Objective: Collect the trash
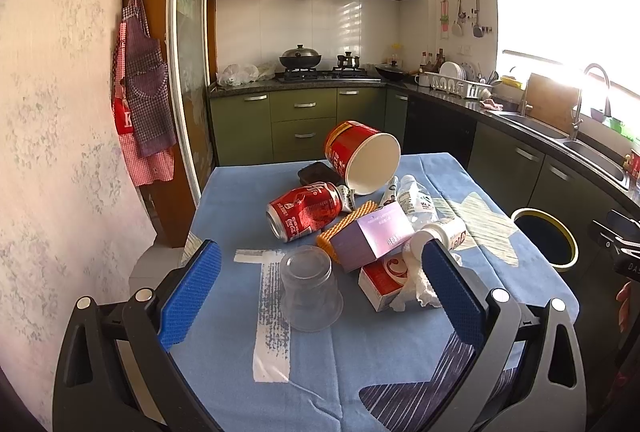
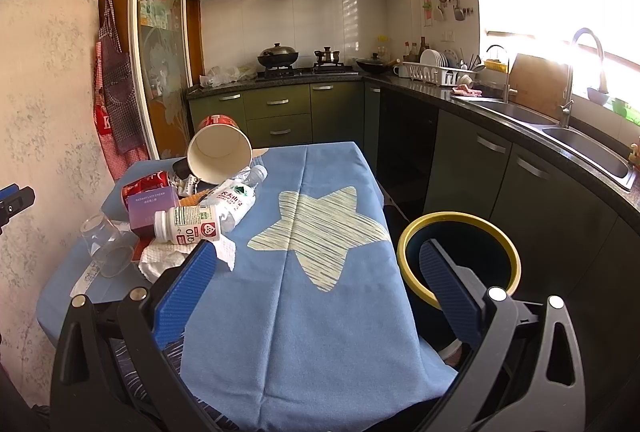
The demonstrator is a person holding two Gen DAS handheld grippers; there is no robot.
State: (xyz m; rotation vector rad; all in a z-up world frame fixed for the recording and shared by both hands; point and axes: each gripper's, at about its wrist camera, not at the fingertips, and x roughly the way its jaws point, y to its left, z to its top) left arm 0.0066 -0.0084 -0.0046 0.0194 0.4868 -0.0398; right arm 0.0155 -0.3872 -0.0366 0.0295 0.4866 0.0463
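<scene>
Both grippers empty, jaws wide open. Our left gripper [image 1: 316,284] sits just behind the clear plastic cup [image 1: 310,292], upside down on the tabletop [image 1: 320,372], roughly btwn the jaws w/ the trash pile beyond. Right gripper [image 2: 316,284] is farther off, nearer the bin [image 2: 460,228]. Left likely goes first, cup axis vertical.

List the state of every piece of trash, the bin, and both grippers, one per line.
Left gripper: open, empty.
Right gripper: open, empty.
Red can: on its side.
Paper bucket: tipped, mouth showing, empty.
Clear cup: upside down.
Water bottle: lying, capped.
White pill bottle: lying, capped.
Bin: open, no lid.
</scene>
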